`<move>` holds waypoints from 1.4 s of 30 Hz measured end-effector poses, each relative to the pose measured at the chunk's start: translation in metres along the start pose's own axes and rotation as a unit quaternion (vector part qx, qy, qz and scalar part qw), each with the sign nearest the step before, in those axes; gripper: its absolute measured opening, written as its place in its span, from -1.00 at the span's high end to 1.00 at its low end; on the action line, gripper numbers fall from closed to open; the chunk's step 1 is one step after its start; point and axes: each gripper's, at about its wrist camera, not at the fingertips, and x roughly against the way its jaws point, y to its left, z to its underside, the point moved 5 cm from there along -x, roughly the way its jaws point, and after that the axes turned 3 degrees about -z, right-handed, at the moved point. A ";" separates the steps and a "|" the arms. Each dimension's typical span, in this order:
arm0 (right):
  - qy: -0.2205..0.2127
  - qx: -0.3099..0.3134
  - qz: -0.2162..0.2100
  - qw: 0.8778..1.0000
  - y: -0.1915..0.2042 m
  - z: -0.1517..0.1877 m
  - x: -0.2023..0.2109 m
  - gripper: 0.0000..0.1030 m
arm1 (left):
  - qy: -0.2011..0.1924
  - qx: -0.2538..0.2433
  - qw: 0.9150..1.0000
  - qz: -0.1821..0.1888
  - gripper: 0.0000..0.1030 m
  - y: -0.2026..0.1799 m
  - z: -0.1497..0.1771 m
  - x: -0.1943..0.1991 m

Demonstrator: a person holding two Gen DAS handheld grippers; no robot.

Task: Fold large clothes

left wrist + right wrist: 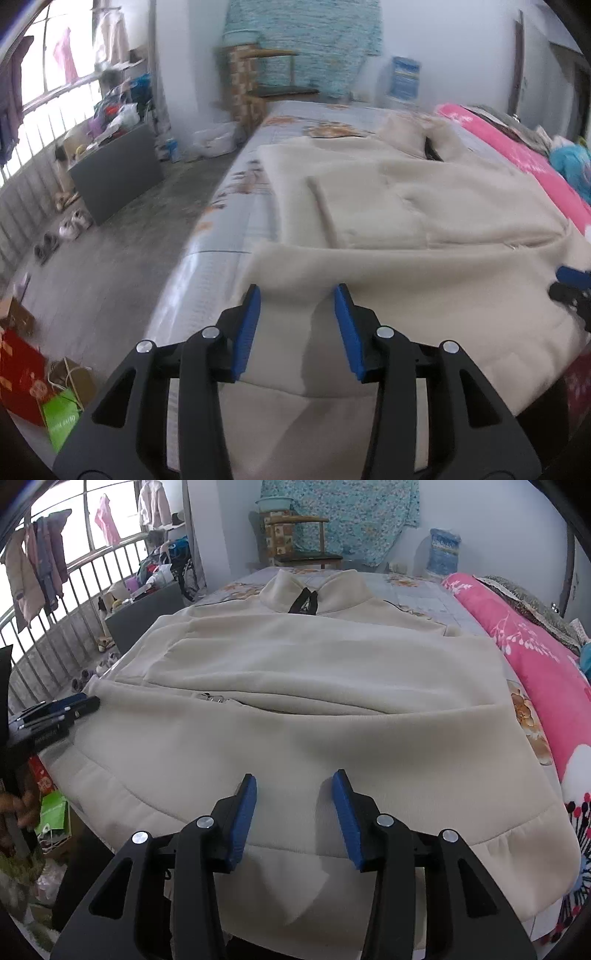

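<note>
One cream jacket (295,686) on bed (424,587), two grippers, left (297,295) and right (294,779), fingers apart

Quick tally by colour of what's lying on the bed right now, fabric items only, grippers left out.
Cream: 1, the jacket
Pink: 1, the quilt along the far side
Blue: 1, a bundle past the quilt, too blurred to identify
Total: 3
</note>
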 end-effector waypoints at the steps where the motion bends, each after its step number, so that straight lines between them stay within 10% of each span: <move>1: 0.001 -0.002 -0.001 1.000 -0.001 -0.001 0.000 0.16 | -0.001 0.012 1.000 0.009 0.23 0.004 -0.002 0.001; 6: 0.010 -0.023 0.011 1.000 -0.009 -0.003 0.010 0.14 | 0.005 0.016 1.000 0.012 0.22 -0.005 -0.005 0.012; 15: -0.007 0.015 -0.025 1.000 0.011 0.011 0.046 -0.19 | 0.027 -0.094 0.981 0.167 -0.41 -0.099 0.027 0.060; 20: 0.017 0.063 0.001 0.998 0.029 0.030 0.027 -0.40 | 0.034 -0.153 0.980 0.124 -0.61 -0.120 0.053 0.050; 29: -0.016 0.030 0.036 0.999 -0.005 0.017 0.053 -0.41 | 0.027 -0.102 0.985 0.138 -0.61 -0.094 0.032 0.066; 42: -0.038 -0.047 0.039 0.997 -0.043 -0.012 0.054 -0.50 | 0.081 -0.047 0.994 0.059 -0.66 -0.087 0.002 0.025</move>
